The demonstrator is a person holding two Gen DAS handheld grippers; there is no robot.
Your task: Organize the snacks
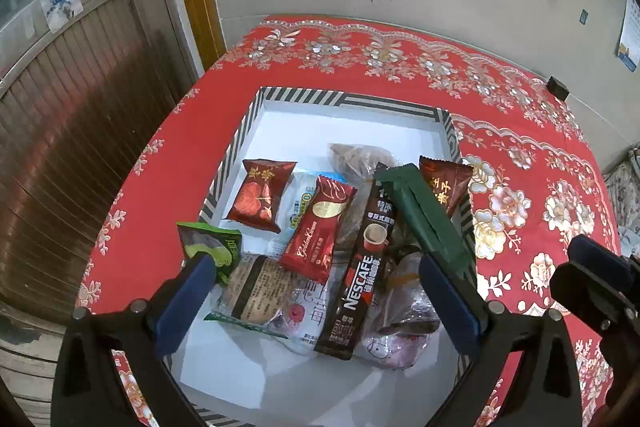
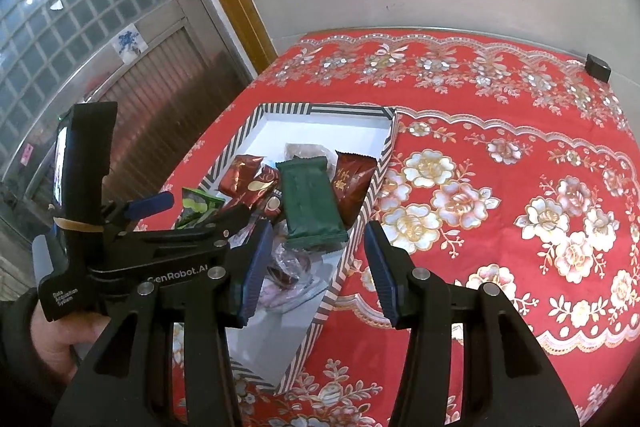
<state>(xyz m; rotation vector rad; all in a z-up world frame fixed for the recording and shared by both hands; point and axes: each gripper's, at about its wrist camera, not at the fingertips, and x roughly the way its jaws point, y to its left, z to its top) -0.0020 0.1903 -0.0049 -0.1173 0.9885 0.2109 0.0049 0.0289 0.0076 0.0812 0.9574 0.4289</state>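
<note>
Snacks fill the near half of a striped box [image 1: 344,99] with a white floor, which sits on a bench under a red floral cloth [image 1: 520,131]. In the left wrist view the left claw [image 1: 316,279] hangs over the box with its blue pads spread wide and nothing gripped between them. A small green packet [image 1: 208,247] stands at the lower left of the pile, just beside the left pad; whether they touch I cannot tell. Toward the centre lie a red heart-printed packet [image 1: 262,195], a red Golden packet [image 1: 316,231] and a dark Nescafe stick [image 1: 360,271] running from centre to bottom. A dark green packet [image 1: 424,215] rests tilted on top of the pile at the right, with a brown packet [image 1: 448,183] leaning against the box's right wall behind it. Clear-wrapped items sit lower in the frame, too blurred to identify.

In the right wrist view the right claw [image 2: 316,263] is held partly spread and empty, straddling the box's right wall, one pad above the snacks and the other above the cloth. A hand [image 2: 60,343] at the lower left holds the left device.
</note>
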